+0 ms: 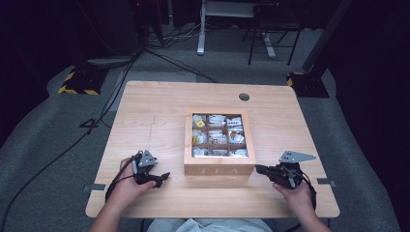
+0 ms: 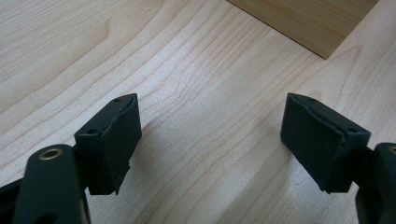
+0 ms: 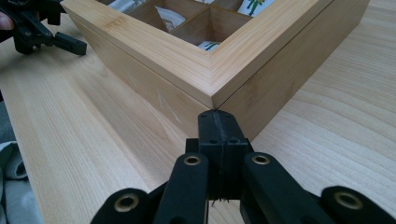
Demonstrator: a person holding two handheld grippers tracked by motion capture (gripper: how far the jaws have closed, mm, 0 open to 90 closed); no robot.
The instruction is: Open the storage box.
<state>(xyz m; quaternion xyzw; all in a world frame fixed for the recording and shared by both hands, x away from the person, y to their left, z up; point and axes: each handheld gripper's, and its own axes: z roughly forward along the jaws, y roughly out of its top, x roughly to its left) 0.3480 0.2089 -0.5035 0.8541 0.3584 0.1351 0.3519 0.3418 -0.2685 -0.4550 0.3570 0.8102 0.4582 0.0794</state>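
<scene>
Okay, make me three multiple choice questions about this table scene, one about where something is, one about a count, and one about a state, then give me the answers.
1. Where does the right tool point?
A. at the table's far edge
B. at a near corner of the wooden tea box
C. into a compartment

2. How many compartments does the tea box have?
A. four
B. six
C. nine

3. How do the left tool's jaws stand?
A. wide apart over bare table
C. clamped on the box
B. closed on a tea bag

Answers:
1. B, since the right gripper view has the shut jaws right at the box corner.
2. C, since the high view shows a three by three grid.
3. A, since the left gripper view shows bare wood between them.
</scene>
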